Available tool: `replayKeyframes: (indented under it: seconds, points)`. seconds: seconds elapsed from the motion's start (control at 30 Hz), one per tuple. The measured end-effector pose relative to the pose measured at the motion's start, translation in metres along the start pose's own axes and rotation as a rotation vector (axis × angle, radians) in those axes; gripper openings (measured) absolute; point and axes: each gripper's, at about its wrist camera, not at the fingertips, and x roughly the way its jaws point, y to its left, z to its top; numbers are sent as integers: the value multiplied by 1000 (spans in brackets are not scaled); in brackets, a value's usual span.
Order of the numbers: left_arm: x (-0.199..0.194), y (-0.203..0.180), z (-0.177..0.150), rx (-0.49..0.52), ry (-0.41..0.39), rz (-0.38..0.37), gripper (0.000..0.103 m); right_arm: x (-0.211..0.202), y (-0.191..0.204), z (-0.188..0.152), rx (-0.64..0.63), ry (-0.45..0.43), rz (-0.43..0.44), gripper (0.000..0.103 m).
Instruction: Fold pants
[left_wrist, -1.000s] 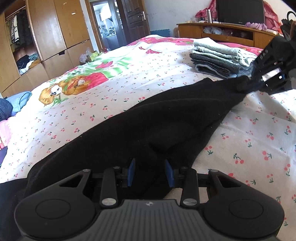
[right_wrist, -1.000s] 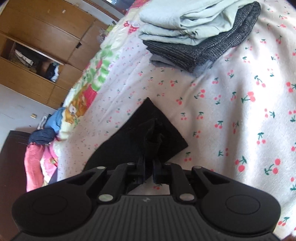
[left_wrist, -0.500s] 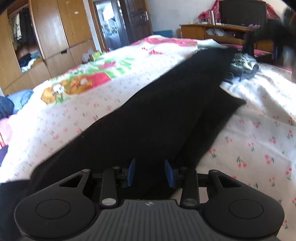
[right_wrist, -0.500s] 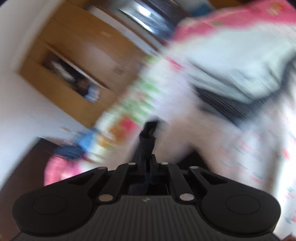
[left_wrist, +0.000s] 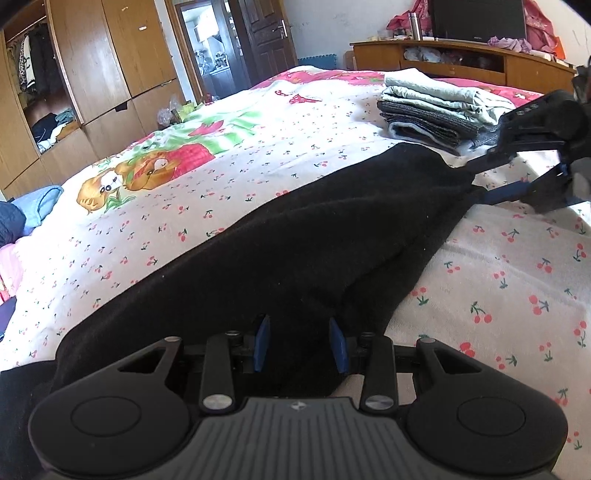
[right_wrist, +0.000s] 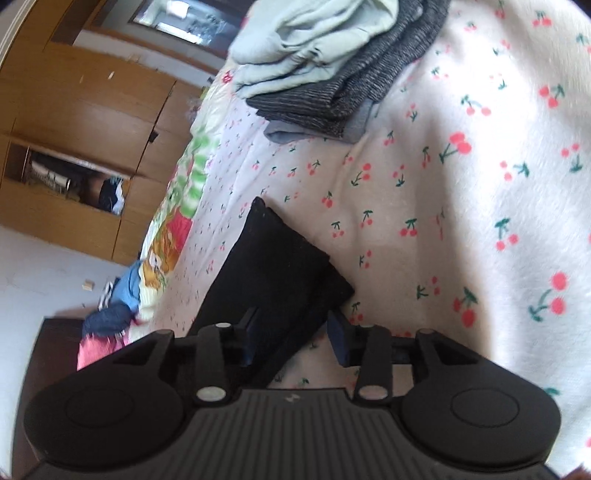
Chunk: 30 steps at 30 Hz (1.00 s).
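Note:
Black pants (left_wrist: 295, 240) lie lengthwise on the cherry-print bed (left_wrist: 258, 147), one leg laid on top of the other. My left gripper (left_wrist: 300, 343) rests at the near end, its blue pads apart with black cloth in the gap. At the far end, beside the leg ends, is my right gripper (left_wrist: 491, 179). In the right wrist view the right gripper (right_wrist: 291, 336) has its jaws opening. The leg end of the pants (right_wrist: 273, 266) lies flat between the fingers, and the right pad stands off the cloth.
A stack of folded clothes (left_wrist: 432, 110), pale green over grey, sits just beyond the leg ends and shows again in the right wrist view (right_wrist: 332, 62). Wooden wardrobes (left_wrist: 92, 74) line the left side, and a low cabinet (left_wrist: 461, 59) stands behind the bed. Loose clothes (left_wrist: 22, 214) lie at the bed's left edge.
The right gripper, shut on the leg end, swung it up and across, then set it down on the bed and opened. The left gripper stayed put.

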Motion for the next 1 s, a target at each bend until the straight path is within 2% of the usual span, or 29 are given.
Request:
replayKeyframes:
  seconds: [0.07, 0.17, 0.23, 0.3, 0.47, 0.6, 0.7, 0.83, 0.87, 0.9, 0.93, 1.0]
  points:
    - [-1, 0, 0, 2, -3, 1, 50, 3, 5, 0, -1, 3, -8, 42]
    - [-2, 1, -1, 6, -13, -4, 50, -9, 17, -9, -79, -3, -59, 41]
    - [0, 2, -2, 6, -13, -6, 50, -19, 23, -13, -104, -38, -51, 41]
    - [5, 1, -3, 7, -2, -3, 50, -17, 25, -11, -91, -55, -26, 41]
    - [7, -2, -3, 19, -5, 0, 50, 17, 22, -7, -51, 19, -38, 41]
    - [6, -2, -3, 25, -7, -5, 50, 28, 22, -9, -16, 28, -33, 41]
    - [4, -1, -3, 28, -14, -13, 50, 26, 20, -12, -39, 22, -43, 36]
    - [8, -4, -2, 31, -13, -9, 50, 35, 15, -9, 18, 2, -22, 36]
    - [9, -5, -1, 25, -13, -11, 50, 39, 16, -9, 21, 2, -24, 32]
    - [9, -5, 0, 25, -13, -11, 50, 41, 18, -9, 28, 7, -21, 14]
    - [8, -5, 0, 28, -14, -8, 50, 42, 19, -9, 37, 22, -3, 6]
    - [7, -5, 2, 30, -21, -7, 50, 32, 21, -9, 45, 12, 37, 6]
